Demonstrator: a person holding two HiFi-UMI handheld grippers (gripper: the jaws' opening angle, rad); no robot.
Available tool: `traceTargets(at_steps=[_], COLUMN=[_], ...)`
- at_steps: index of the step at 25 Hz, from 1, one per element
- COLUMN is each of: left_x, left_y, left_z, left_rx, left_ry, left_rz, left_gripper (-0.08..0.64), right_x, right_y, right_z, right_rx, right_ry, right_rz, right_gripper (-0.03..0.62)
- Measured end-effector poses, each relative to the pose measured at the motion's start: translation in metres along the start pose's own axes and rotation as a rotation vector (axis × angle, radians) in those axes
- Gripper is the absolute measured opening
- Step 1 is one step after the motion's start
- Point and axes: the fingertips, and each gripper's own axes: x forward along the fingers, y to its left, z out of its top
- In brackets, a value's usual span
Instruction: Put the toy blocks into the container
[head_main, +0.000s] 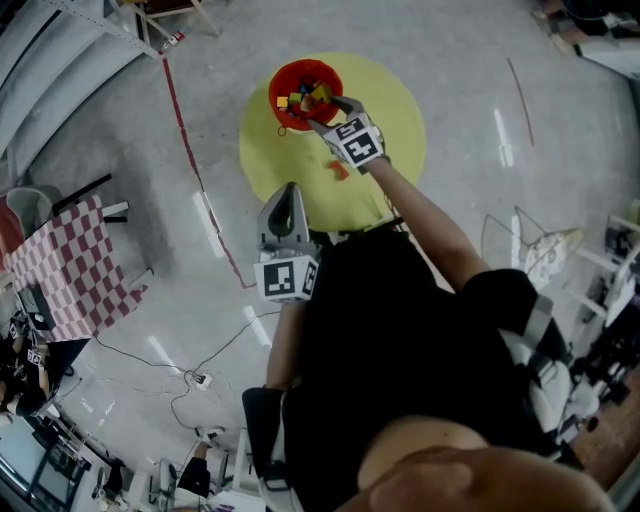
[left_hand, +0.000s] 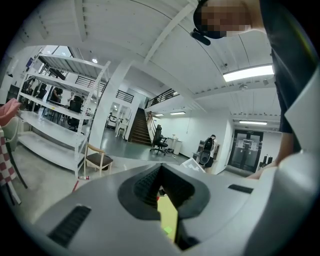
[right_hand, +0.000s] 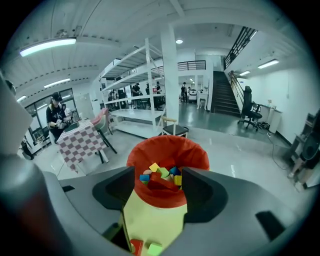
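Head view shows the round red soft-walled container standing on the floor at the far left edge of a round yellow mat. There is no counter here, so the mat's edges are the only bounds. The container holds a heap of small toy blocks in mixed colours. The right gripper hangs at the container's near rim with its jaws spread wide and nothing between them; its own view looks through the gap straight into the pile. The left gripper is held close to the body near the mat's near edge, jaws drawn together at the tips and empty. An orange-red block lies loose on the mat under the right forearm. The right gripper view shows a red block and a green block just beside each other at its bottom edge, so the job looks nearly done but not finished. The main danger, as I judge it, is the soft wall. Spread jaws pulling back low could snag the rim, fold it over or tip the container, and spill blocks back onto the mat. The two leftover blocks lie close together, so a careless pinch may catch both badly or flick one toward the mat's edge and onto the slick floor.
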Motion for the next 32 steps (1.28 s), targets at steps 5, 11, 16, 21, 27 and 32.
traceTargets(at_steps=[5,11,16,21,27,32], left_x=[0.003,0.004,0.005,0.004,0.000,-0.002], left_y=[0.000,0.002,0.000,-0.002,0.002,0.006], left_z=[-0.003,0.001,-0.007,-0.006,-0.005,-0.005], left_rx=[0.026,0.004,0.037,0.026,0.025,0.023], left_ry=[0.000,-0.002,0.014,0.014,0.018,0.014], left_rz=[-0.019,-0.009,-0.024,-0.022,-0.008,0.003], left_gripper=[-0.008,-0.008,-0.008,-0.008,-0.008,-0.008], right_x=[-0.023,-0.043,-0.022,-0.001,0.022,0.032], right_y=[-0.007,-0.029,-0.033,-0.024,0.012,0.017], right_z=[0.004,-0.061,-0.161,-0.213,-0.225,-0.223], right_rx=[0.020,0.114,0.190,0.185,0.211,0.242], right_ry=[-0.096,-0.046,0.228,0.414,0.498,0.495], right_rz=[-0.009,-0.071,-0.044,0.008,0.127,0.157], right_gripper=[0.279,0.153,0.000,0.032,0.172,0.129])
